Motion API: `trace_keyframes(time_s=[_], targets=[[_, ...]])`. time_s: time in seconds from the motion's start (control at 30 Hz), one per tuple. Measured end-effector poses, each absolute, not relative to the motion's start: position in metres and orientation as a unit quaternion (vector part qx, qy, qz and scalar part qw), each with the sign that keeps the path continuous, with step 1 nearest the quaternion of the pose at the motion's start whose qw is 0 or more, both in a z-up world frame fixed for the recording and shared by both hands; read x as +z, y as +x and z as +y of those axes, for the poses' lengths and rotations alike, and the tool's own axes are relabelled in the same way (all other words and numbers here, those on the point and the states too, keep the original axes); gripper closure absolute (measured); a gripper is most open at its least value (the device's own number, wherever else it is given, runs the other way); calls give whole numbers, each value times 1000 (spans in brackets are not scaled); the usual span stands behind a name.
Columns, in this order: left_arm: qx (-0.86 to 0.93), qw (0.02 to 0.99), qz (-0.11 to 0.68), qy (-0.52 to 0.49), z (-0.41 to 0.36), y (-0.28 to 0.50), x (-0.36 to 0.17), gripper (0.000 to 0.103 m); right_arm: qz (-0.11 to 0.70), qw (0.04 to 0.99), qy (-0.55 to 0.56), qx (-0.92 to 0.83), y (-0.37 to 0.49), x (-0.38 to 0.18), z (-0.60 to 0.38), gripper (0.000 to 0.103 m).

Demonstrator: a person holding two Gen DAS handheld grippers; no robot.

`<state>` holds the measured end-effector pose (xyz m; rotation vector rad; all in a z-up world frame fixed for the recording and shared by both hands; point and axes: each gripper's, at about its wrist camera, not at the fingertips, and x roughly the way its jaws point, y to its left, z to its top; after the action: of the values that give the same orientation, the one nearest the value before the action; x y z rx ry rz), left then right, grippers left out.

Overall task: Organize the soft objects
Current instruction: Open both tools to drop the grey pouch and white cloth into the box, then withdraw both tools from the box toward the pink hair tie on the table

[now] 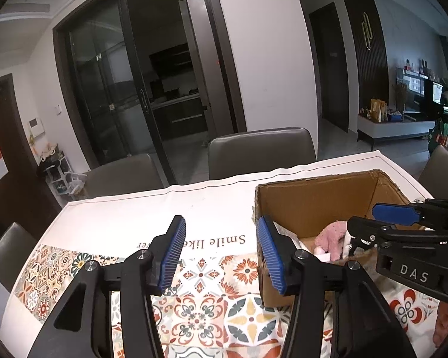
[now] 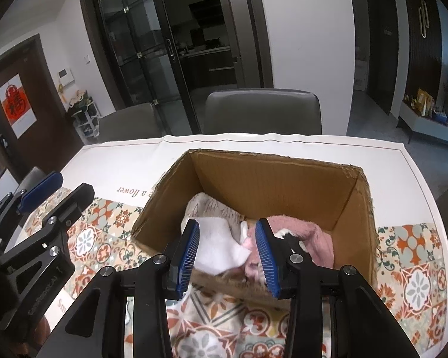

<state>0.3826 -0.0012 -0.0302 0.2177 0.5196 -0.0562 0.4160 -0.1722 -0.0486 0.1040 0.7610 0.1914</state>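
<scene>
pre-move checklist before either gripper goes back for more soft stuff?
1. Left hand-held gripper open, holding nothing: ok.
2. Right hand-held gripper open over the cardboard box, holding nothing: ok.
3. Pink plush and white cloth inside box: ok.
4. Box upright on the tablecloth: ok.
5. Soft items left outside box: cannot tell; none in view.

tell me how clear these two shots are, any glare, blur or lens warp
Left wrist view: heavy fisheye bending of the door frames, dark vignette corners, dim even light, faint reflections on the glass door; the left gripper is sharp. Right wrist view: same warp curving the table edge; the cardboard box and right gripper are crisp, no glare.
</scene>
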Motion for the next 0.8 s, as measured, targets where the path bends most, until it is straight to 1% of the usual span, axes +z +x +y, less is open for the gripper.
trace_keyframes(time_s=[0.13, 0.37, 0.43, 0.6, 0.7, 0.8], targets=[[-26, 960, 261, 99, 4, 370, -28, 51, 367, 924, 51, 94, 404, -43, -172, 62], [-27, 959, 267, 86, 14, 342, -27, 50, 366, 924, 51, 100, 374, -38, -162, 62], [-25, 960, 265, 83, 17, 332, -25, 46, 366, 924, 51, 100, 365, -36, -160, 62], [-22, 961, 261, 83, 23, 311, -22, 45, 365, 925, 52, 92, 345, -33, -157, 62], [-25, 961, 263, 84, 26, 299, -21, 39, 368, 924, 54, 86, 331, -33, -155, 62], [-29, 961, 261, 87, 27, 284, -22, 37, 373, 923, 48, 80, 316, -34, -152, 62]])
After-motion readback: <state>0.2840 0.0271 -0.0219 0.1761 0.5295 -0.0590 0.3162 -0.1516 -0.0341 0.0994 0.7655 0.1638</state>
